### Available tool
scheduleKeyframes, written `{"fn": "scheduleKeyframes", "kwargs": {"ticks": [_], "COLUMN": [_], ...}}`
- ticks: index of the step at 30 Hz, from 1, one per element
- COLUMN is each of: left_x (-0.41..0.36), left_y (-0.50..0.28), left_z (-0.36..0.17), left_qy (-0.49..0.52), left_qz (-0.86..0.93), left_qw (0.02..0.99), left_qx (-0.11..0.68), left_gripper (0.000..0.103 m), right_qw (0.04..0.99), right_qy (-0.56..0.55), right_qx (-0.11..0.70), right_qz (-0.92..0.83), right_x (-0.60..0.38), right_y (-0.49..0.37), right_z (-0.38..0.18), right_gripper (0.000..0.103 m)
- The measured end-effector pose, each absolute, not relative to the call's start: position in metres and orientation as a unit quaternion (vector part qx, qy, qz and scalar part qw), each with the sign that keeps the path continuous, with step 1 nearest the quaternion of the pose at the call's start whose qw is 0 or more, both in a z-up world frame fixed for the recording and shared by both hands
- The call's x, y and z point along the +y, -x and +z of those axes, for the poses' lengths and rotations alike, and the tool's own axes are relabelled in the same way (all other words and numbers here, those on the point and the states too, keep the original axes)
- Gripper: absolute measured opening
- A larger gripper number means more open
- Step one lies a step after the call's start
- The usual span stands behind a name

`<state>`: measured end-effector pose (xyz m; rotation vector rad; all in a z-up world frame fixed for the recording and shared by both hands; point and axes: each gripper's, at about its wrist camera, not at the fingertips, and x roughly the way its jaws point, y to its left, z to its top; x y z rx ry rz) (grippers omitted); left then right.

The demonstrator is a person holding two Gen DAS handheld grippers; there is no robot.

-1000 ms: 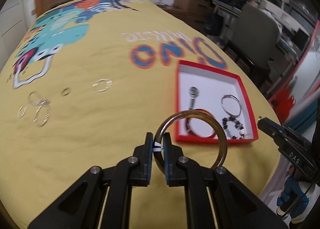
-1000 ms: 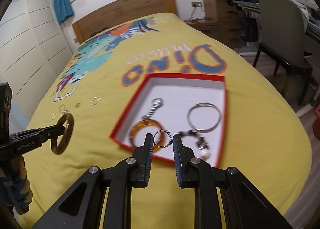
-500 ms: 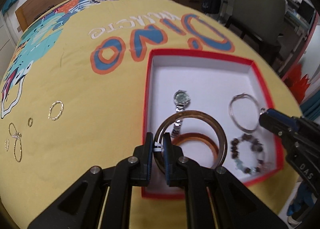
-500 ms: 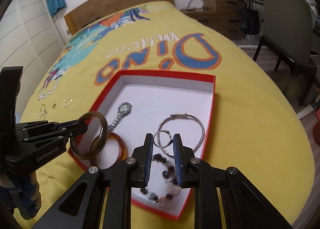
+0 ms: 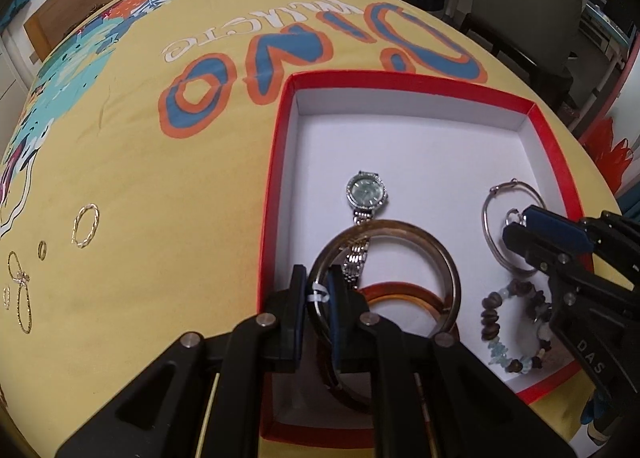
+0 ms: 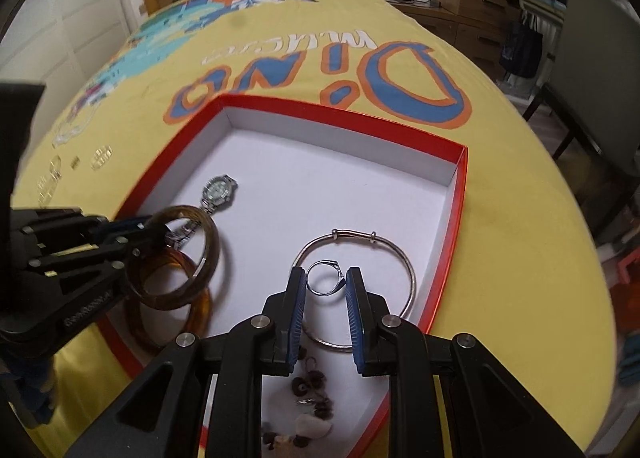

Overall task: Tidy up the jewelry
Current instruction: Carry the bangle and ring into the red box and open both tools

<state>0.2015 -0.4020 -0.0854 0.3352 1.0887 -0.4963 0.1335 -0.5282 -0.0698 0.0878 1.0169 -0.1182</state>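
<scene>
Jewelry's mostly in the red box (image 5: 276, 162) on the bed (image 5: 160, 194): watch (image 5: 365, 194), silver bangle (image 6: 400, 254), amber bangle (image 5: 404, 292), bead bracelet (image 5: 496, 322). Left gripper (image 5: 316, 298) is clamped on a brown bangle (image 5: 440, 254) above the box's near-left corner. Right gripper (image 6: 326, 284) pinches a small silver ring (image 6: 325, 278) over the box, above the silver bangle. Some gold hoops (image 5: 85, 225) sit on the bed, left of the box.

Soft even indoor light; fisheye-warped dark corners; slight blur.
</scene>
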Motion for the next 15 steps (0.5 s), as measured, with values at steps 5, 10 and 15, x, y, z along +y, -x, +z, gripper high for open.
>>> {"fn": "scheduleKeyframes", "kwargs": {"ticks": [5,10,15], "left_x": [-0.398,-0.391,-0.380], "left_y": [-0.201,-0.199,-0.183], "left_z": [-0.082,-0.074,-0.048], "left_qy": [-0.146,-0.128,-0.105], "left_qz": [-0.240,-0.249,-0.275], "left_qw": [0.814,0.812,0.819], "left_qx": [0.509,0.512,0.492], "left_gripper": [0.011,0.013,0.020], "right_qw": [0.869,0.869,0.875], "right_qy": [-0.042,-0.045,-0.061], "right_qx": [0.490,0.488,0.474], "right_qz": [-0.060,-0.069,-0.081], "right_x": [-0.530,-0.531,-0.535], "right_y": [-0.134,-0.130,-0.116], "right_z": [-0.068,-0.062,-0.047], "right_gripper": [0.021,0.028,0.028]}}
